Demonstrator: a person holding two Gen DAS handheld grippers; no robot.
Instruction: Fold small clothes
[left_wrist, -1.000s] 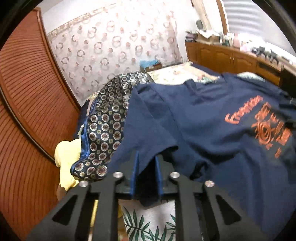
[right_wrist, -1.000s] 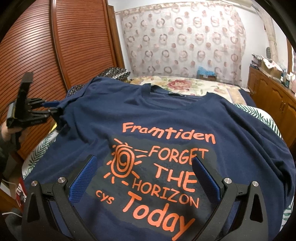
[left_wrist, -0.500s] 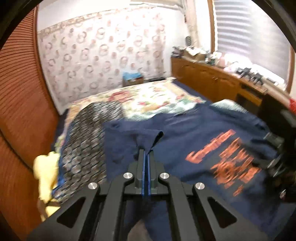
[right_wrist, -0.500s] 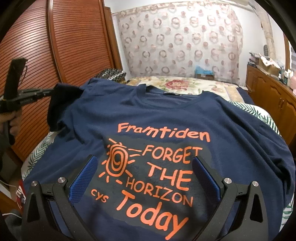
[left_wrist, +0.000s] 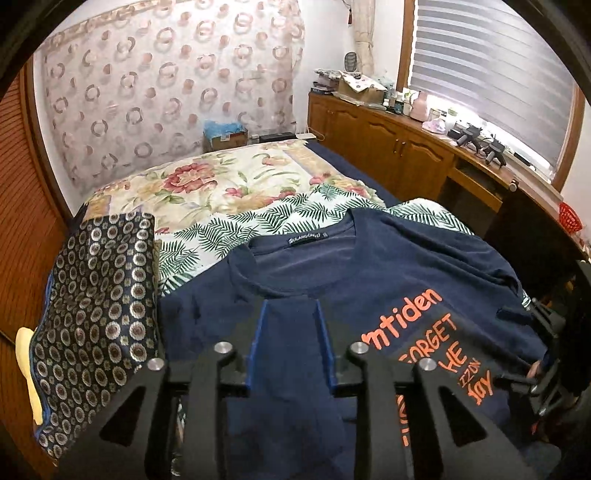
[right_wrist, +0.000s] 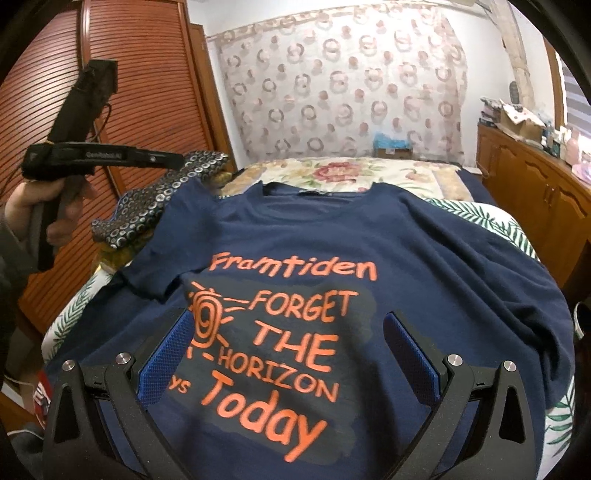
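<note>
The right claw (right_wrist: 290, 317) hangs with its jaws spread wide and nothing between them, low over the orange print near the hem of the navy T-shirt (right_wrist: 424, 258). The left claw (left_wrist: 290, 310) is released too. From the right wrist view it is held up in the person's left hand (right_wrist: 40, 206), above and to the left of the shirt, with no cloth hanging from it. The shirt lies face up on the bed (left_wrist: 229, 184), its long axis running straight away from both claws, with the collar (right_wrist: 317, 192) at the far end and the hem nearest the person. On the left side the sleeve (right_wrist: 147, 273) looks turned in onto the body of the shirt, whereas the right sleeve (right_wrist: 517, 295) lies spread out toward the edge of the bed. That unfolded side lies to the right of the right claw and slightly beyond it, well apart from the raised left one, so I'd judge the right claw the nearer for bringing it across. A patterned dark cloth (left_wrist: 96, 295) lies heaped just beside the shirt's left shoulder.
</note>
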